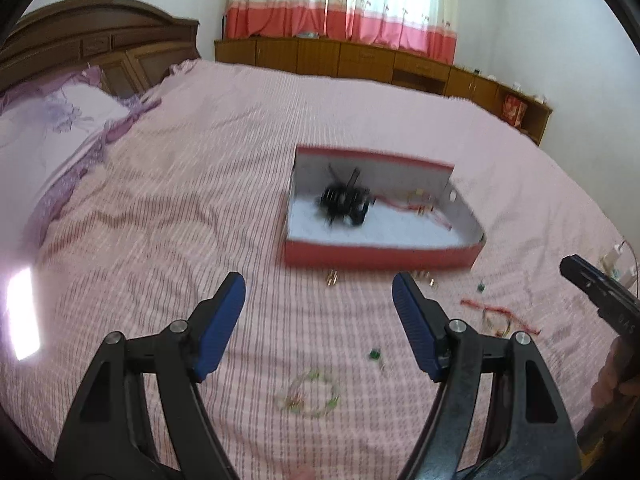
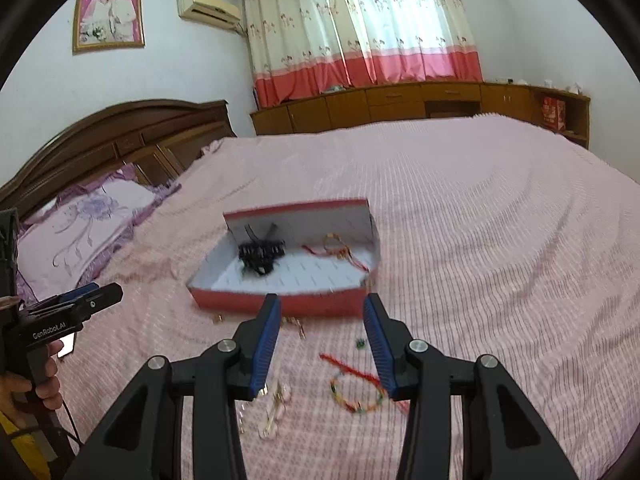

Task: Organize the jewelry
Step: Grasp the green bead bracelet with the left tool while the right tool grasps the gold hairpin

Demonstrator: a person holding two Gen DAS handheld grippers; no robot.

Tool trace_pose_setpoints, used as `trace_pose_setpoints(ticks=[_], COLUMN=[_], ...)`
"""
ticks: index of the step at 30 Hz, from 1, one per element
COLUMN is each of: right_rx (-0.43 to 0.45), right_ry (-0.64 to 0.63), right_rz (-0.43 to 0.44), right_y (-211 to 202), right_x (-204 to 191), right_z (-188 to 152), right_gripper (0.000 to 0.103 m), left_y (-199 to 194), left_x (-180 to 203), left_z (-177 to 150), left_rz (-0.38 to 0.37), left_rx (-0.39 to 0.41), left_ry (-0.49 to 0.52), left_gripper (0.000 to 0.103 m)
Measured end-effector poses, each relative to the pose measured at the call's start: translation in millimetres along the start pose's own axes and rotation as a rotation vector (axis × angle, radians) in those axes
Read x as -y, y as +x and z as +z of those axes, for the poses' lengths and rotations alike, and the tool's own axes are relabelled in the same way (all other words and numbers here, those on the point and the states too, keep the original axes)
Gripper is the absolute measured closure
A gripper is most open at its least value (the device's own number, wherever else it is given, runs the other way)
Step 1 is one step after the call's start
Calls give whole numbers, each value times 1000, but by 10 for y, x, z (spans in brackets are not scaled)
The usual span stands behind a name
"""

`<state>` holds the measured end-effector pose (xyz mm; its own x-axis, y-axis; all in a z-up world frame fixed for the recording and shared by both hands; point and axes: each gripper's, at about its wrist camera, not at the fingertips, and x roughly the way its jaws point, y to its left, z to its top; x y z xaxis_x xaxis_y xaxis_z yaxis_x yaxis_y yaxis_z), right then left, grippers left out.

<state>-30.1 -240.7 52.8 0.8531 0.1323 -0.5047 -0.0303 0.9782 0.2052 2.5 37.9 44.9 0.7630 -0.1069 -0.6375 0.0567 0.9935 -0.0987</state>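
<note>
A red box with a white inside (image 1: 382, 255) (image 2: 240, 301) lies open on the pink bedspread. In it are a black hair clip (image 1: 344, 200) (image 2: 260, 254) and a red string bracelet (image 1: 416, 204) (image 2: 336, 246). My left gripper (image 1: 319, 292) (image 2: 100, 292) hovers open and empty in front of the box, above a pale beaded bracelet (image 1: 308, 394) and a green bead (image 1: 375, 354). My right gripper (image 2: 322, 312) (image 1: 580, 272) is open and empty too. Below it lie a colourful beaded bracelet (image 2: 356, 394) with red cord and a gold-pink chain (image 2: 276, 404).
Small gold earrings (image 1: 332, 278) (image 2: 298, 326) lie just in front of the box. A purple pillow (image 2: 80, 232) and a dark wooden headboard (image 2: 132, 136) are to the left. Low wooden cabinets (image 2: 400, 104) run under the curtains at the far side.
</note>
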Motion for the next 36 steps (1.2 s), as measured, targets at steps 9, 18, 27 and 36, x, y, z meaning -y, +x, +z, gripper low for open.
trace_pose_setpoints(ticks=[9,18,27,36], right_rx=[-76,-151,-216,-268], right_ry=[40,28,27,9], right_rz=[-26,-14,8,38], right_y=[75,253,428,594], right_x=[-28,-217,-347,-451], right_z=[-361,-575,-696,-778], right_gripper=[57,57,57,57], left_y=[197,407,595,646], left_x=[-94,-123,-190,-182], left_z=[-335,-570,-722,-829], left_rz=[22,24,63,33], left_rx=[-125,-226,-293,-292], left_ry=[16,29,46,55], left_gripper=[34,36,66,81])
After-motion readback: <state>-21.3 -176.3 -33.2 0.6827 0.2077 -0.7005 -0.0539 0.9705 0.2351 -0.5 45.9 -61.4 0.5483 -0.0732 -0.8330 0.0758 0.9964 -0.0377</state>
